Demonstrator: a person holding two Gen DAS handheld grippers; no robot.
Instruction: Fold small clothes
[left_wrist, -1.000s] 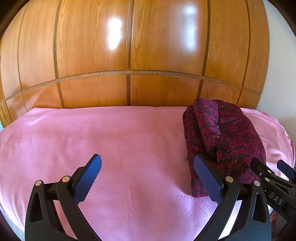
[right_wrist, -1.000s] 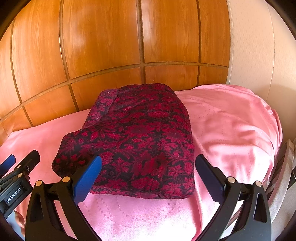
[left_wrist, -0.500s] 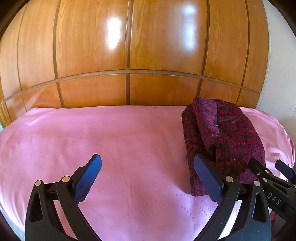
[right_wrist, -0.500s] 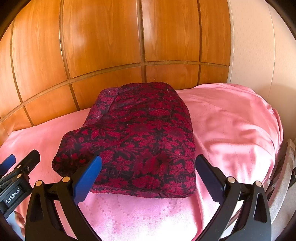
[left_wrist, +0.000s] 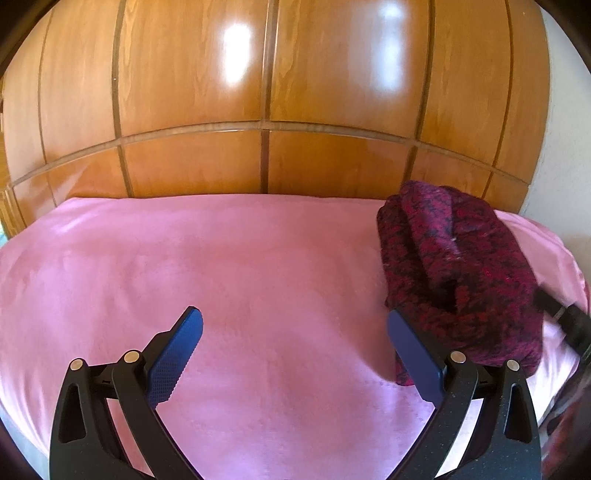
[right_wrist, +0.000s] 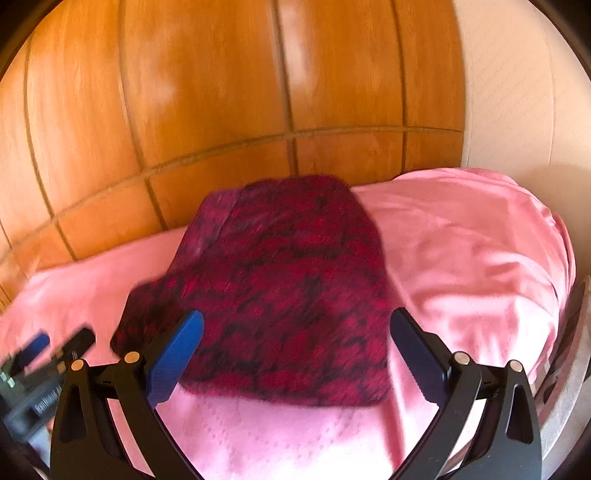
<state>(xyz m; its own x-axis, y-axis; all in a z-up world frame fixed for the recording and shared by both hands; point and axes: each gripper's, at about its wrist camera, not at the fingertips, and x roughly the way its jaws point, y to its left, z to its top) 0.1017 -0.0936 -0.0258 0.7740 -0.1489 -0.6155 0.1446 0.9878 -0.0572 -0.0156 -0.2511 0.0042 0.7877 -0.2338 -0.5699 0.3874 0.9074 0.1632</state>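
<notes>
A folded dark red garment with a black floral pattern (left_wrist: 454, 273) lies on the right part of the pink bed cover (left_wrist: 221, 266). In the right wrist view the garment (right_wrist: 280, 288) sits straight ahead, blurred. My left gripper (left_wrist: 295, 350) is open and empty over the bare pink cover, left of the garment. My right gripper (right_wrist: 295, 354) is open and empty, just in front of the garment's near edge. The right gripper's tip shows blurred at the right edge of the left wrist view (left_wrist: 565, 321). The left gripper shows blurred at the lower left of the right wrist view (right_wrist: 40, 365).
A glossy wooden panelled wall (left_wrist: 266, 92) stands right behind the bed. A pale wall (right_wrist: 517, 92) rises at the right. The bed's right edge (right_wrist: 565, 266) drops off beside the garment.
Both views have shifted slightly and turned blurred, so both grippers are moving. The right gripper has pulled back toward the right edge of the left view. The garment lies as before.
</notes>
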